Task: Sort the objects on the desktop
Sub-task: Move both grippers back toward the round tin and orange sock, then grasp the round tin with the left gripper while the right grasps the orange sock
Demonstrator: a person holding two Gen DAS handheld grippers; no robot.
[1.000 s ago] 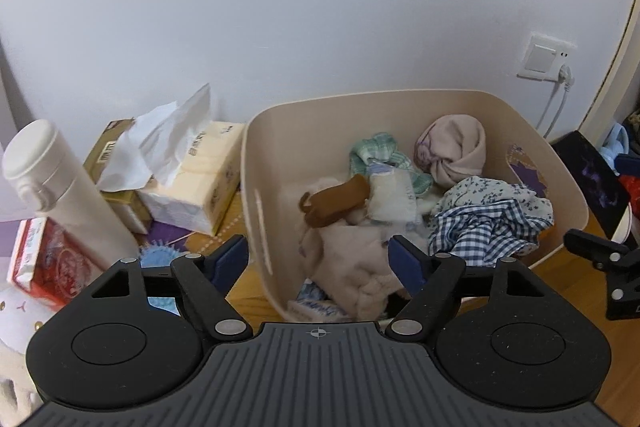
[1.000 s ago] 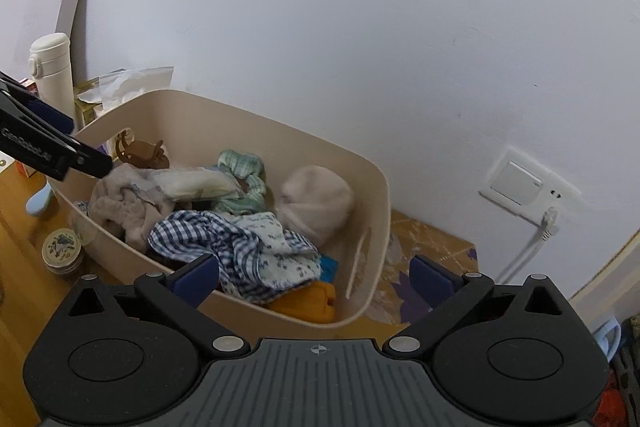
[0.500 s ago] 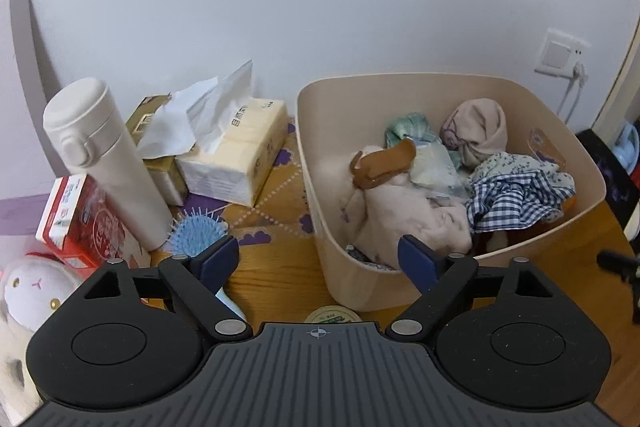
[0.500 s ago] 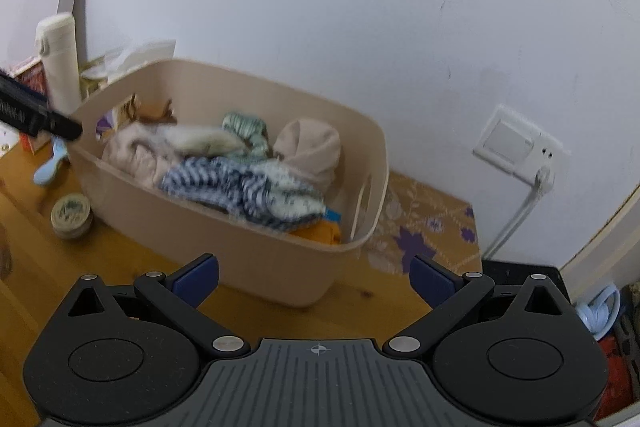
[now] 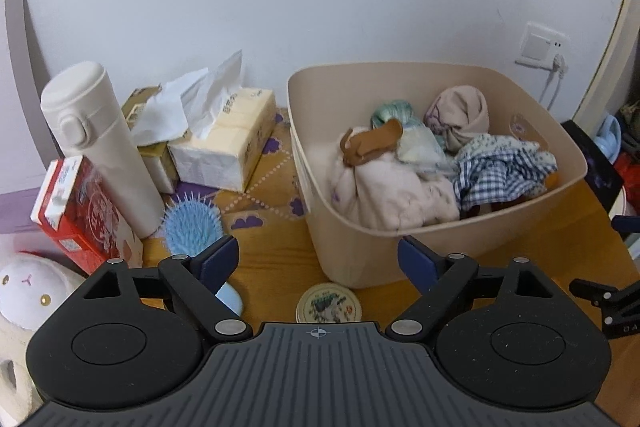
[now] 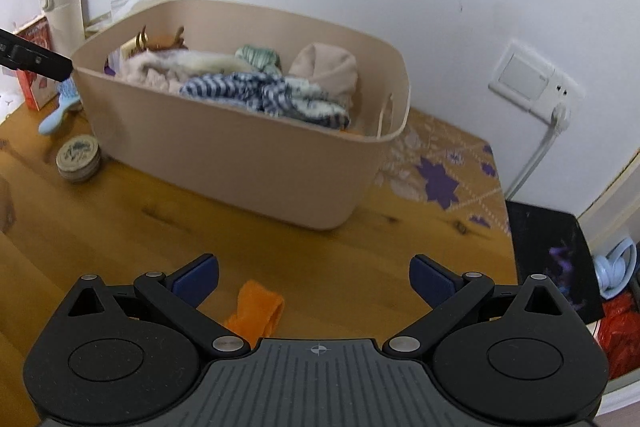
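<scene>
Risks around the loose items

Clutter sits in two places: the beige bin [image 5: 436, 247] holds bundled clothes, while a round tin [image 5: 329, 305], a blue hairbrush [image 5: 192, 227] and an orange cloth [image 6: 256, 311] lie outside it on the wooden surface [image 6: 120, 227]. Left gripper [image 5: 318, 259] and right gripper [image 6: 314, 277] both hover with fingers spread wide, holding nothing. The flat tin could skid when pinched; the limp cloth may slip free.

plush toy [image 5: 28, 291] cut off (left edge), orange cloth [image 6: 256, 311] half-hidden

one bin [image 5: 520, 251], one tin [image 5: 329, 303], one hairbrush [image 5: 192, 229], one flask [image 5: 100, 143].
</scene>
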